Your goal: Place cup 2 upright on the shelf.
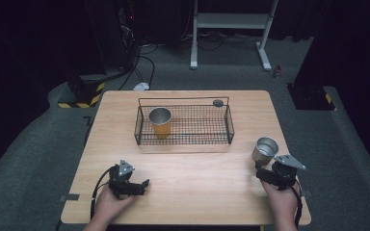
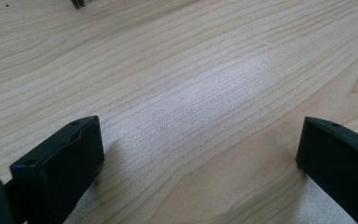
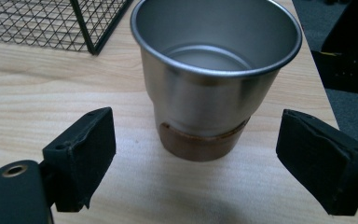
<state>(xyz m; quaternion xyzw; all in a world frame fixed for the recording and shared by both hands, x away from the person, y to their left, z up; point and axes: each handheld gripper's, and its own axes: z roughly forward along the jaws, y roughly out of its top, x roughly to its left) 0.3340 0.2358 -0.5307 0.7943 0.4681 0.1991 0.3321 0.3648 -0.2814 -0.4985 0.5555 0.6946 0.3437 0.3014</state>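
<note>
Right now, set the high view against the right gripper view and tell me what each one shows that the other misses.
High view alone: a second metal cup with an orange lower half standing upright inside the black wire basket, and the left gripper low over bare tabletop.

Right gripper view alone: the empty inside of the silver metal cup with a brown base band, standing between the right gripper's open jaws, untouched.

Both: that silver cup, a basket corner, the light wooden table.
</note>
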